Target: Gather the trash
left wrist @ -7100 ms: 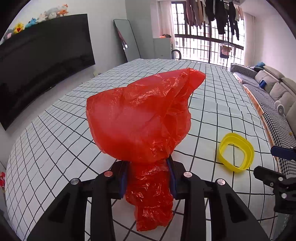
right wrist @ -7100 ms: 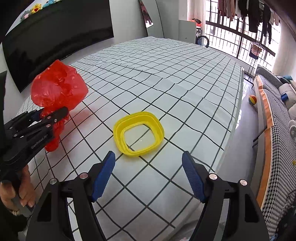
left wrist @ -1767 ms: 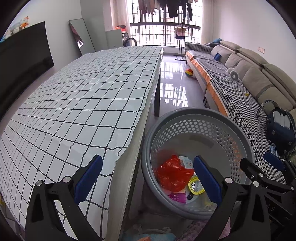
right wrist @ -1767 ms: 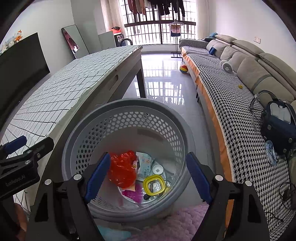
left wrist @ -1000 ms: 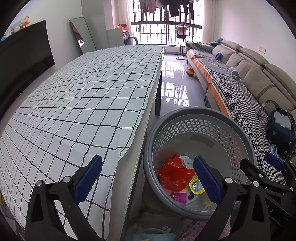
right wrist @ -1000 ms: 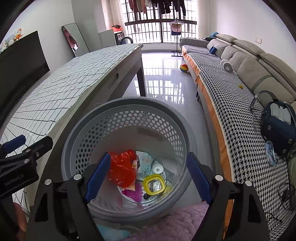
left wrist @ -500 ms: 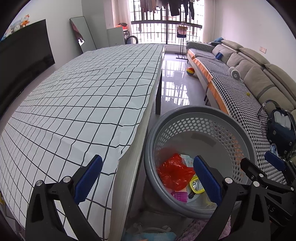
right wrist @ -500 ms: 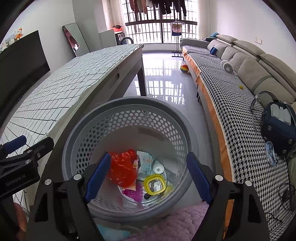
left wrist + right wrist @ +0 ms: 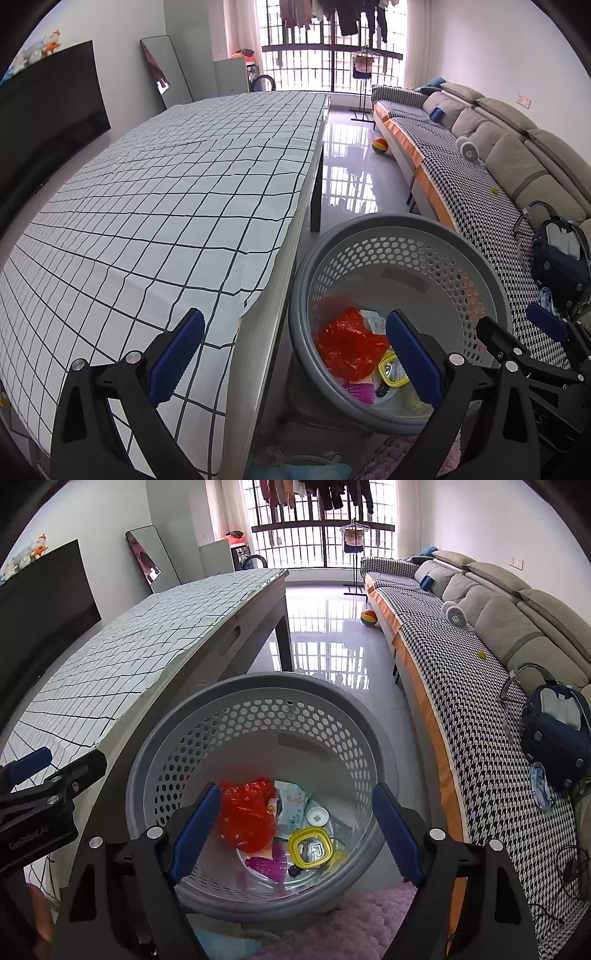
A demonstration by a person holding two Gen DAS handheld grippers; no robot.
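Both grippers angled steeply downward, jaws spread wide, nothing between the pads. Right gripper (image 9: 295,827) over grey basket (image 9: 384,760). Left gripper (image 9: 295,354) straddles table edge (image 9: 291,236). Red bag (image 9: 245,819) crumpled beside right gripper's left pad; yellow ring (image 9: 309,847) lies flat between the jaws, no clear long axis.

basket (image 9: 207,716): below right gripper (image 9: 295,823)
bag (image 9: 245,819), ring (image 9: 309,847): in basket
table (image 9: 122,653): left
sofa (image 9: 480,635): right
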